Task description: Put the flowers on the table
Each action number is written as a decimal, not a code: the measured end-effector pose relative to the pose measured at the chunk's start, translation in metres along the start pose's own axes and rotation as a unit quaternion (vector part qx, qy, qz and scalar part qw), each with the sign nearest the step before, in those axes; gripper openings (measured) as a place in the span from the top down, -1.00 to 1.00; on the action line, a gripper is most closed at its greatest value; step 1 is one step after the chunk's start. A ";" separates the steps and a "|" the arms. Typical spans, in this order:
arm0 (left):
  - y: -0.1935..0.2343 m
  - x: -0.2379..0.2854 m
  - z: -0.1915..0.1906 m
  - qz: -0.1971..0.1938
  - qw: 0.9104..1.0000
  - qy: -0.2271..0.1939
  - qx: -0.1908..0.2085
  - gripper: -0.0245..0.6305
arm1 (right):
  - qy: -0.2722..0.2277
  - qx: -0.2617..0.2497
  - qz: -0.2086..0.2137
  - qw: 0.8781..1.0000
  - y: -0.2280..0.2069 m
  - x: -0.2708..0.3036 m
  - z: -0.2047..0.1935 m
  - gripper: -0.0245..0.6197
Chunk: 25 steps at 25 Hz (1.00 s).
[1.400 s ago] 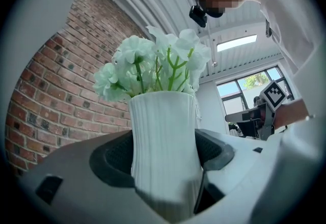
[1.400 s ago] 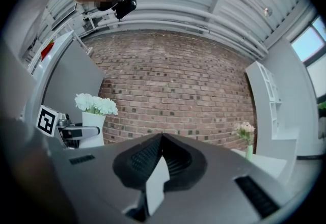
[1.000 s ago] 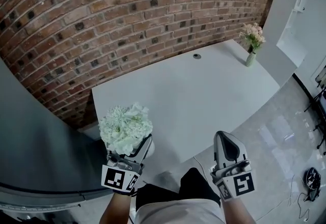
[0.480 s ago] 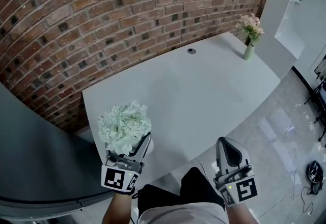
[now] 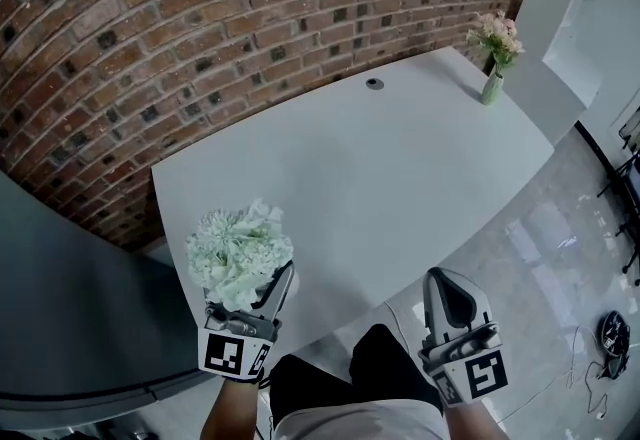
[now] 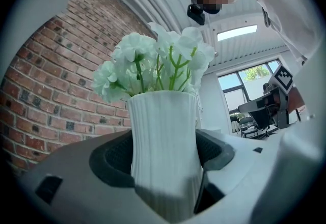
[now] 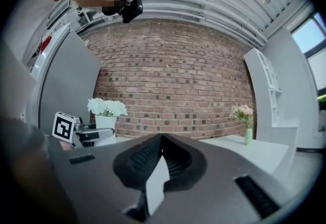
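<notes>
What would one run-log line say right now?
left gripper: shut on white vase of flowers | right gripper: shut, empty | table: flowers not yet set down | far corner: pink bouquet

The head camera looks steeply down on the table; both gripper cameras look upward from low down, and all three views share the brick wall.

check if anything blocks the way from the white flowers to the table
Nothing visible. The left gripper holds the white flowers at the table's near edge; only a pink bouquet stands at the far right corner.
</notes>
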<state>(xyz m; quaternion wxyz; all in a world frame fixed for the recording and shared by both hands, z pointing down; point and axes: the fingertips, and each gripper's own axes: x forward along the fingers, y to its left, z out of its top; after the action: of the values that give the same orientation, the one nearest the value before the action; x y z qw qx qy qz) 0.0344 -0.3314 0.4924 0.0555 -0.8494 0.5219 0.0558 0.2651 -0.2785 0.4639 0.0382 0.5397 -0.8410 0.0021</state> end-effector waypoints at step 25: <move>-0.002 -0.007 -0.005 -0.001 1.000 -0.006 -0.012 -0.27 | 0.019 0.013 0.002 1.000 -0.001 -0.003 -0.005 0.88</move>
<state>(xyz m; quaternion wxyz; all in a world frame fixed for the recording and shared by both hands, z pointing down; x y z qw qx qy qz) 0.0329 -0.3250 0.4984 0.0485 -0.8504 0.5196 0.0668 0.2680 -0.2760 0.4686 0.0474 0.5381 -0.8412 0.0236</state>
